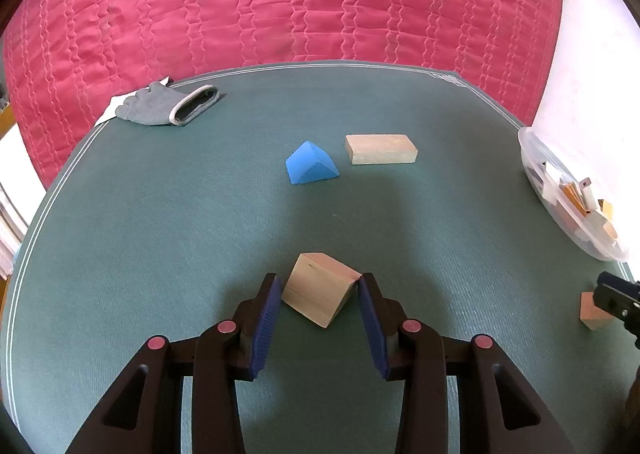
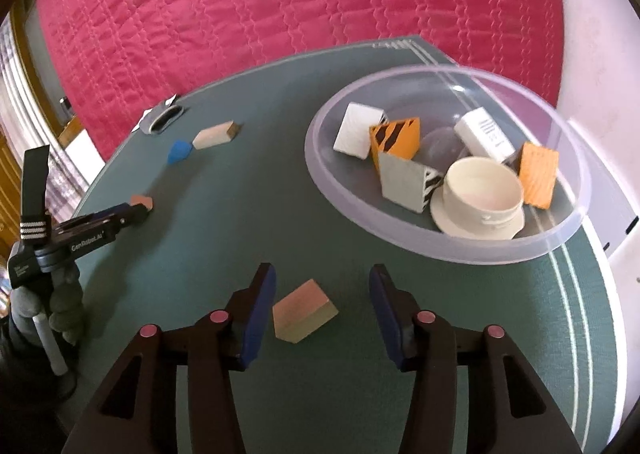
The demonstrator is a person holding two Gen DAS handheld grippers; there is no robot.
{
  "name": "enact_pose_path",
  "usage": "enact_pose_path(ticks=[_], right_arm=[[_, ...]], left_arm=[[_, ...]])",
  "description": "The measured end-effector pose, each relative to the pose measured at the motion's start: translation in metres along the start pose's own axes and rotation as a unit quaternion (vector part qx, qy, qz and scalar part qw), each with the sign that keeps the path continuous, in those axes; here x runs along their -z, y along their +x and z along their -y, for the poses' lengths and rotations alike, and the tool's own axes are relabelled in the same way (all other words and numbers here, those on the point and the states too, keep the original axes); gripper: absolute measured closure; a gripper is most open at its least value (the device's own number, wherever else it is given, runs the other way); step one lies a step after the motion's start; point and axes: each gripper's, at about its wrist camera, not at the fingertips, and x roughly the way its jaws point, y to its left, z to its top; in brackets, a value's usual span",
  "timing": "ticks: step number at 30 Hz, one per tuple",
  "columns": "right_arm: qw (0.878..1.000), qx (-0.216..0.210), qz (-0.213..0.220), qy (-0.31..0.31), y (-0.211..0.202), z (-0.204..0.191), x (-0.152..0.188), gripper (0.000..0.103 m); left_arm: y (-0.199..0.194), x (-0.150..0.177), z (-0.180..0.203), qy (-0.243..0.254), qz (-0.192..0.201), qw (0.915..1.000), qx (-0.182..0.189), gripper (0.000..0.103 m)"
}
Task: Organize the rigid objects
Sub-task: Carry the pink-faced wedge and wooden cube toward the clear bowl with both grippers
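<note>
Open mat [image 2: 248, 213] left of the obstructing plastic bowl [image 2: 440, 242]

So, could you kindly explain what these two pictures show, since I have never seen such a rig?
A person holds two hand-held grippers, each with a fisheye camera looking along its fingers. In the left camera's picture, the left gripper clamps a tilted wooden block. In the right camera's picture, the right gripper stands open around a pinkish block lying on the green mat. Farther off lie a blue wedge, a long wooden block and a grey glove. The clear plastic bowl already contains painted blocks and a cream cup.
</note>
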Motion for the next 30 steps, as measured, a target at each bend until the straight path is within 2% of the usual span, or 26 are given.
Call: enact_pose_path(ticks=[10,20,21,22,24,30], right_arm=[[0.998,-0.004,-0.015,-0.067,-0.002,-0.023,0.013,0.053],[0.996,0.017,-0.004,-0.085,0.003,-0.026,0.012,0.053],[0.996,0.019,-0.004,-0.087,0.003,-0.026,0.012,0.054],[0.996,0.02,-0.003,-0.088,0.003,-0.027,0.012,0.061],[0.996,0.021,-0.003,-0.088,0.002,-0.027,0.012,0.067],[0.999,0.016,0.01,-0.051,-0.005,-0.017,0.007,0.068]], left_arm=[[-0.002,0.002,0.002,0.0,-0.001,1.0,-0.006,0.061],[-0.003,0.002,0.002,0.001,-0.001,1.0,-0.008,0.061],[-0.002,0.002,0.002,0.001,-0.001,1.0,-0.008,0.061],[-0.003,0.002,0.002,0.001,-0.001,1.0,-0.008,0.061],[-0.003,0.002,0.002,0.001,-0.001,1.0,-0.007,0.061],[-0.006,0.003,0.004,0.003,-0.002,1.0,-0.002,0.061]])
